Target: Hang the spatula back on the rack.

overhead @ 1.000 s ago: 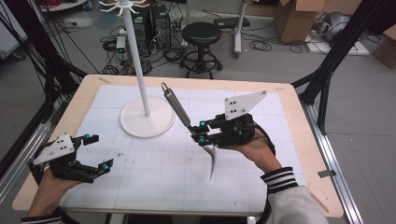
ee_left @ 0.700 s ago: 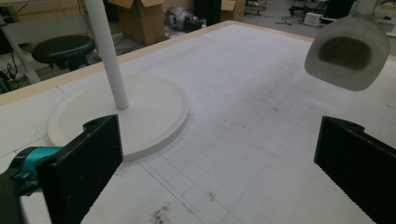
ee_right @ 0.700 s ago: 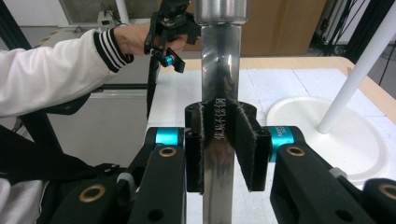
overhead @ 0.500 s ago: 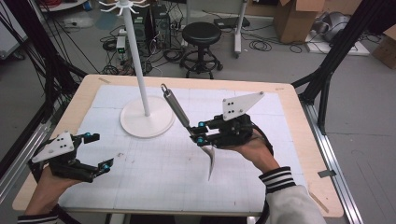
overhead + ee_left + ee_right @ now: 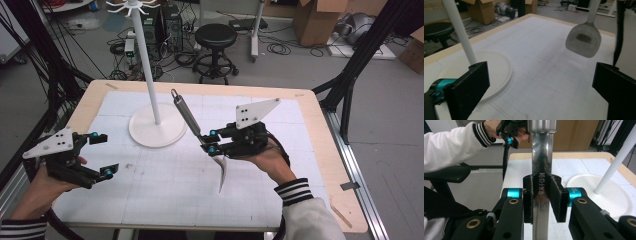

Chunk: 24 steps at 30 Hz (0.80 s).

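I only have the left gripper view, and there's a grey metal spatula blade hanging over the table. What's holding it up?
Observer: The right gripper, shut on the grey metal spatula partway along its shiny handle.
Operator: Which way does the handle run?
Observer: Up and away from the person, leaning toward the white pole stand; it ends in a hanging loop.
Operator: What tops the stand?
Observer: A ring of white hooks, apparently bare.

Steel spatula (image 5: 192, 120) with long round handle and flat grey blade (image 5: 584, 40), held off the surface, tilted, handle end up and away near the white stand, blade hanging low, shaft clamped between jaws
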Each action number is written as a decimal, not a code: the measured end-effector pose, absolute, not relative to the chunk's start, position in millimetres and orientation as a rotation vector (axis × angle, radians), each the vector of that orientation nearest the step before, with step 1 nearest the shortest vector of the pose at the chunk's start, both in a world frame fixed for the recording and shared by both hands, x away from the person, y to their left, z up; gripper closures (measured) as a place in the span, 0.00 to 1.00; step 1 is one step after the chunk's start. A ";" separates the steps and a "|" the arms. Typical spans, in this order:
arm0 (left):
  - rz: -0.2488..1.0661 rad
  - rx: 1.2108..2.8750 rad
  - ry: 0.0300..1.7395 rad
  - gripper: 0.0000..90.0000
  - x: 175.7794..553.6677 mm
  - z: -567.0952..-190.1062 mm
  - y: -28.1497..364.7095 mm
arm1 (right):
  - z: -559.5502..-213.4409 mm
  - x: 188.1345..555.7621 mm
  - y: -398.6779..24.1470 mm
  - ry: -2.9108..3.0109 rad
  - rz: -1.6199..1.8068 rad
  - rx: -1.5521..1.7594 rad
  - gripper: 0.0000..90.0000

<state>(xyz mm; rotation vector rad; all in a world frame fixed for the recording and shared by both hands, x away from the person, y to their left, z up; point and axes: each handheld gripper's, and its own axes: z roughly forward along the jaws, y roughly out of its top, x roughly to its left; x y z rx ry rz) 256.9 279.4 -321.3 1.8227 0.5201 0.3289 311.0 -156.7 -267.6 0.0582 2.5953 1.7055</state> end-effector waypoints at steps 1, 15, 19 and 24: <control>0.327 1.828 0.500 0.02 257.6 -318.3 278.4 | -267.4 310.9 -157.1 2.595 1.708 0.060 0.83; 0.232 1.855 0.351 0.02 264.6 -271.2 245.5 | -267.2 310.7 -158.9 2.597 1.721 0.056 0.83; 0.226 1.853 0.297 0.02 264.3 -256.2 234.1 | -267.0 310.6 -158.7 2.598 1.726 0.057 0.83; 0.227 1.875 0.236 0.02 265.4 -239.7 218.7 | -267.2 309.6 -156.7 2.614 1.724 0.050 0.83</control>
